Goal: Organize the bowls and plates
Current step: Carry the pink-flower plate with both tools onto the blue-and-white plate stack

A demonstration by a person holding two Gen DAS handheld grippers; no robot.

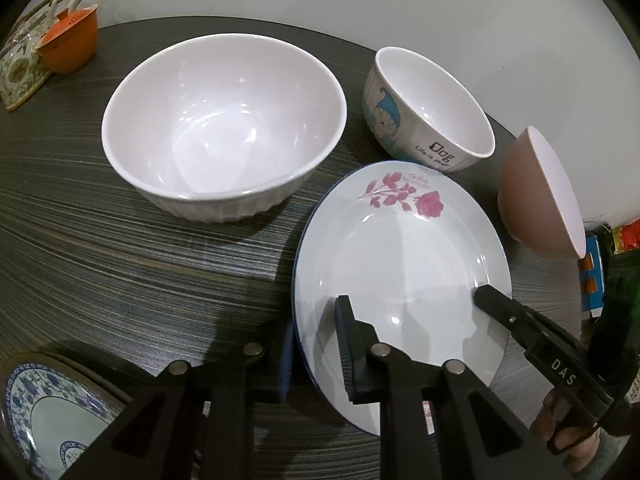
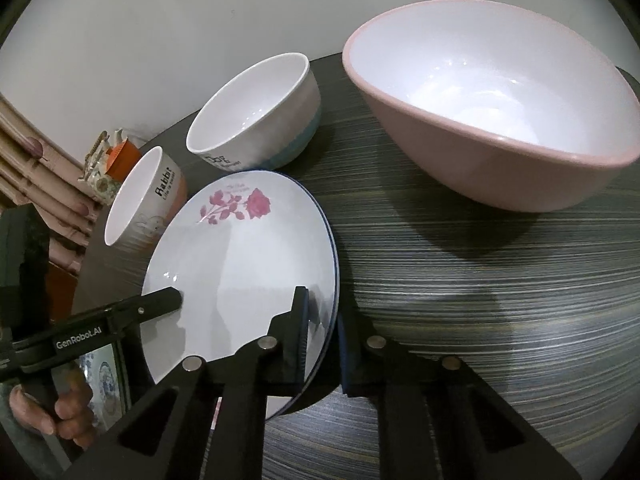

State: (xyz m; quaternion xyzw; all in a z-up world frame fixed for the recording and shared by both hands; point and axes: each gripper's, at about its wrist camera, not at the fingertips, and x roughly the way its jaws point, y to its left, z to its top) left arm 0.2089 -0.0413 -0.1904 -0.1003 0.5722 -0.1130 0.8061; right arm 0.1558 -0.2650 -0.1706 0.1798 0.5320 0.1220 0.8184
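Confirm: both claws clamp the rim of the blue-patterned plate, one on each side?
Wrong plate. Both the left claw and the right claw clamp the rose plate; the left wrist view shows the blue-patterned plate lying apart, untouched.

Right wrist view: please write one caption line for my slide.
Both grippers, right and left, clamp opposite rims of the rose plate beside the pink bowl.

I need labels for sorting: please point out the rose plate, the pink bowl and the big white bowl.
rose plate (image 1: pixel 400 264), left wrist view, bare centre.
pink bowl (image 2: pixel 500 176), right wrist view, outer wall.
big white bowl (image 1: pixel 224 120), left wrist view, inside.
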